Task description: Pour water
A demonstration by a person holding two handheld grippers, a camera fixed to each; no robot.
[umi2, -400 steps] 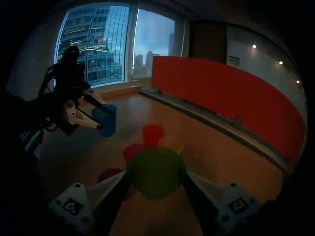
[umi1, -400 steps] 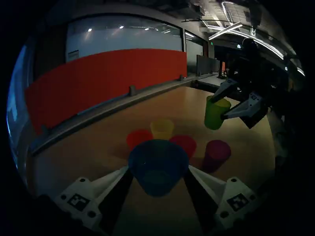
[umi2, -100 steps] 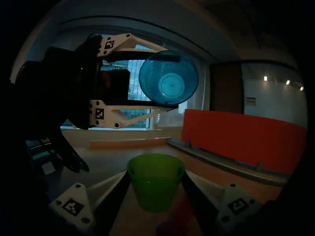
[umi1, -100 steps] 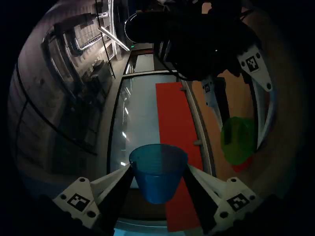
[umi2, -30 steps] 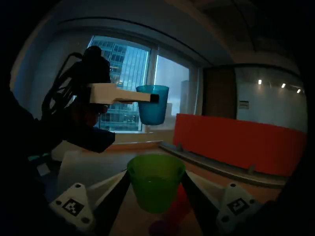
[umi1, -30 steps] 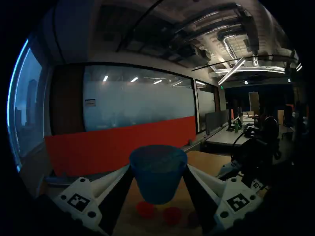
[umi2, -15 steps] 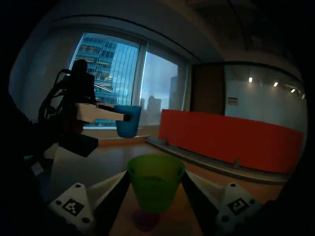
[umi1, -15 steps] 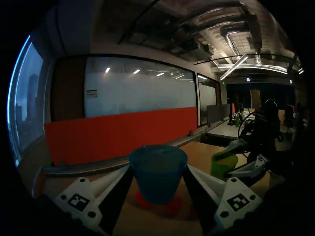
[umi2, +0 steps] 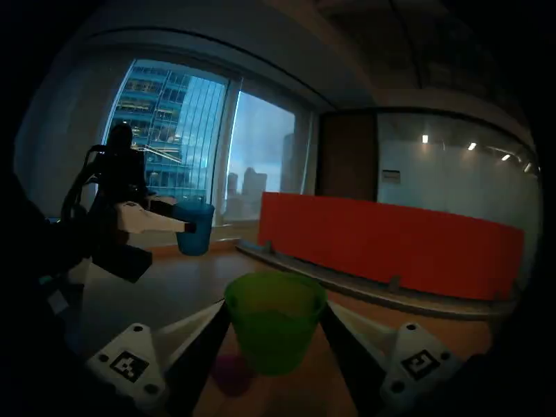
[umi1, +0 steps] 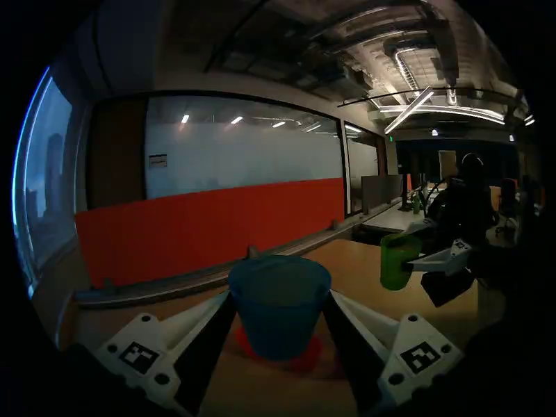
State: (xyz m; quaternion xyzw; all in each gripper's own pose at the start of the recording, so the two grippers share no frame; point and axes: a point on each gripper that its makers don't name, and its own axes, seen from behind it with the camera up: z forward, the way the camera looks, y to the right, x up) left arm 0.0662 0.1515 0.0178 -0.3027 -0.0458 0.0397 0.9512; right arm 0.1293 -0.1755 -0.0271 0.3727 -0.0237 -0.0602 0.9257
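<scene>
Left gripper [umi1: 279,297] jaws clamp blue cup [umi1: 279,316], upright again after tilt; right gripper [umi2: 275,307] jaws clamp green cup [umi2: 275,330].

The blue cup [umi1: 279,306] covers most of the red cups [umi1: 309,356] behind it, so I can't count them. The green cup [umi2: 275,320] hides part of a purple cup [umi2: 231,373]. It's too dim here to see water in either held cup.
</scene>
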